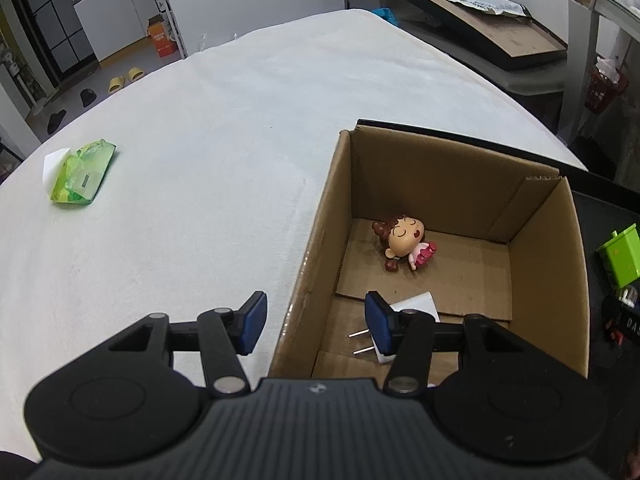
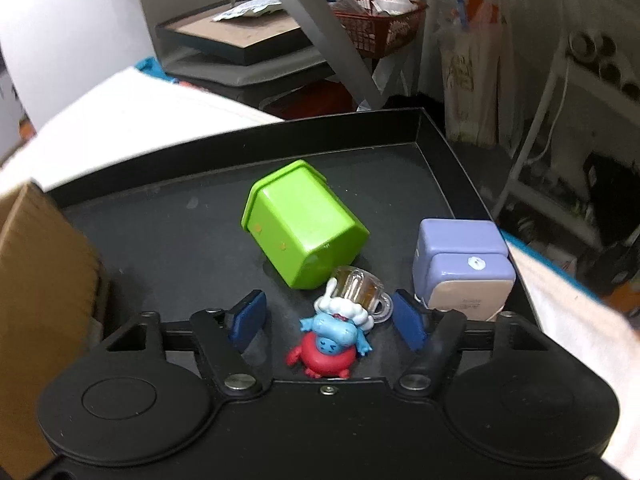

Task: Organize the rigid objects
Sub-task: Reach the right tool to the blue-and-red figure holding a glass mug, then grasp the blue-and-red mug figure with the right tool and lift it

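Sorting from black tray [image 2: 436, 148] into cardboard box [image 1: 448, 168], by the look of it. Left gripper [image 1: 316, 322] hanging spread over the box's near wall, nothing between its pads; inside the box already a doll [image 1: 404, 246] on its back and a white plug [image 1: 400, 320] nearer the camera. Right gripper [image 2: 328, 320] low over the tray beside the box, jaws apart around a small blue-and-red figure [image 2: 332, 344] topped by a clear mug [image 2: 362, 290], pads not touching it; likely lined up for a pick. Only the right view showing the tipped green bin [image 2: 304, 232] and purple block [image 2: 464, 264] waiting; only the left showing the green packet [image 1: 82, 172] well apart from the box.
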Action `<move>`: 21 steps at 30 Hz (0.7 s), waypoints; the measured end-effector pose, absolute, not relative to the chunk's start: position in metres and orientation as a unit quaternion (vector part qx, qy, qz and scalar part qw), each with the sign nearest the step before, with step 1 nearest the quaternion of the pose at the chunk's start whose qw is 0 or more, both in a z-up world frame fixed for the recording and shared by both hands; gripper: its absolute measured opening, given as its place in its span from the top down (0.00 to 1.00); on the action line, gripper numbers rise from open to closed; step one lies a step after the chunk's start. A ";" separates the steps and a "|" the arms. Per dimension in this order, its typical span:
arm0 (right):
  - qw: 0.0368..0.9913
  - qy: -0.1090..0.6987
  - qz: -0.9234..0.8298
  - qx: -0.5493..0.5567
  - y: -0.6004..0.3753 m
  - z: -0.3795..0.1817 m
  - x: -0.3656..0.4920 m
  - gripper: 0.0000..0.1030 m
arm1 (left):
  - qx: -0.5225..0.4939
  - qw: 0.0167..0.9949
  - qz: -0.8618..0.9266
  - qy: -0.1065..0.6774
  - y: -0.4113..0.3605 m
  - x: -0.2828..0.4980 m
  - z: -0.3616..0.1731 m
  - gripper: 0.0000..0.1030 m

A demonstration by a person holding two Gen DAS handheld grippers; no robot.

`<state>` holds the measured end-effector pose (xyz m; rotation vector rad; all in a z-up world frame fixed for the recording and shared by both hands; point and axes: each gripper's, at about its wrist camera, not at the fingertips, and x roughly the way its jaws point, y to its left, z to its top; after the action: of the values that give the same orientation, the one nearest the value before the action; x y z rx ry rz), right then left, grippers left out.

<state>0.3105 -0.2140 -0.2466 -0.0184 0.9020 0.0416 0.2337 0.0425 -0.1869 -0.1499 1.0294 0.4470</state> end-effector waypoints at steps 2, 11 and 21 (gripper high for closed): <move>0.899 0.437 0.019 -0.010 -0.215 -0.245 0.307 0.52 | -0.073 0.845 0.211 0.485 0.043 0.232 -0.186 0.49; 0.887 0.461 0.036 0.003 -0.212 -0.237 0.295 0.54 | -0.087 0.845 0.207 0.485 0.051 0.228 -0.184 0.49; 0.899 0.436 0.046 -0.005 -0.207 -0.203 0.283 0.54 | -0.101 0.848 0.195 0.483 0.057 0.221 -0.179 0.49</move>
<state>0.2826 -0.2066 -0.2030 -0.0108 0.9020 0.0962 0.2215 0.0568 -0.1787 -0.2120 1.0188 0.4109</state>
